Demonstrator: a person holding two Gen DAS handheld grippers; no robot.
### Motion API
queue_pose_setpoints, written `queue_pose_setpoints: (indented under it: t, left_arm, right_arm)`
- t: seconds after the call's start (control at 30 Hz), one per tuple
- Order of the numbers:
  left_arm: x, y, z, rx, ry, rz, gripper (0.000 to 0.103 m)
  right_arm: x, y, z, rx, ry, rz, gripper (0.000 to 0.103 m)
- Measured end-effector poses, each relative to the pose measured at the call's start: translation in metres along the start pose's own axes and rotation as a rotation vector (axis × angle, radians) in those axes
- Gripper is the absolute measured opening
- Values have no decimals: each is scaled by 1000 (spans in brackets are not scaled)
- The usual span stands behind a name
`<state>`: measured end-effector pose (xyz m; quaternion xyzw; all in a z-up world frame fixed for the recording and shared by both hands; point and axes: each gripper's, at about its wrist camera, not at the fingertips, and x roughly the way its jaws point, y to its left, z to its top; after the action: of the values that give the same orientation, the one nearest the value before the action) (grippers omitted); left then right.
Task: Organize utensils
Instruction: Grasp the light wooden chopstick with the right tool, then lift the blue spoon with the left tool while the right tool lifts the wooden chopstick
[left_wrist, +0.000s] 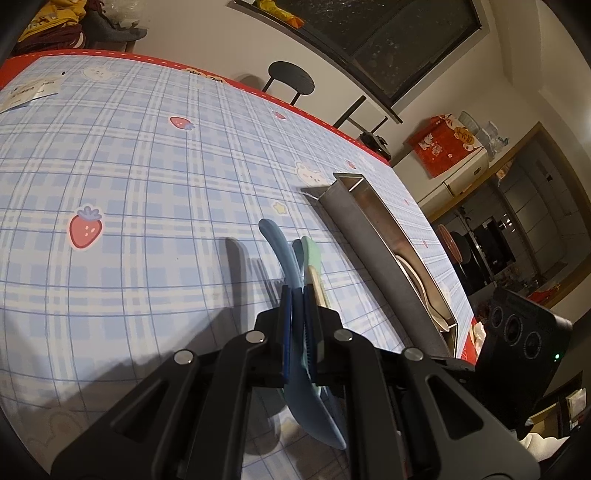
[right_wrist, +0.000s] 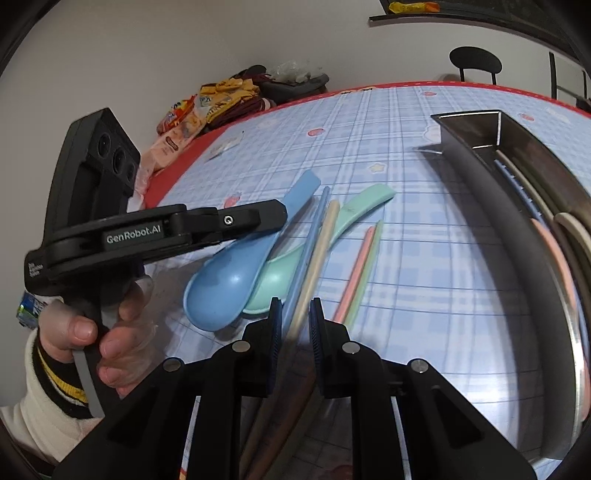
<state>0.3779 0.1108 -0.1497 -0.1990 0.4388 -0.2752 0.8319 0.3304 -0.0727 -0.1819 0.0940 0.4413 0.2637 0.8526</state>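
- Worktop under a blue plaid cloth with strawberry and bear prints and a red border; it carries everything below.
- Metal tray, long and narrow, lies along the worktop's right side; the right wrist view shows a beige spoon, a pink one and some sticks already inside it.
- Left tongs are clamped on the blue spoon at its handle, seen side-on from the right wrist camera, with the person's left hand around the grip.
- Right tongs stand apart, straddling the blue and beige chopsticks without clearly pressing on them.
- Blue spoon lies bowl-up left of the tray, its bowl overlapping the green spoon, whose bowl touches it.
- Blue chopstick and beige chopstick lie side by side across the green spoon.
- Pink chopstick and green chopstick lie together on the cloth between the spoons and the tray.
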Motion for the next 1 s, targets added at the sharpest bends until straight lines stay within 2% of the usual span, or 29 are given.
queue_pose_setpoints:
  t: [0.37,0.6,1.0]
  left_arm:
    - [1,-1,-3,6,8,5,11]
    - [4,-3,-3,10,11,7,11]
    - [7,-3,-4,10,14,9,11]
  right_arm:
    - [5,-10,-2,89,33,71,16]
    - [-4,-17,-4,128,-1,87,14]
    - [-8,-27,-8,161,-8,137,14]
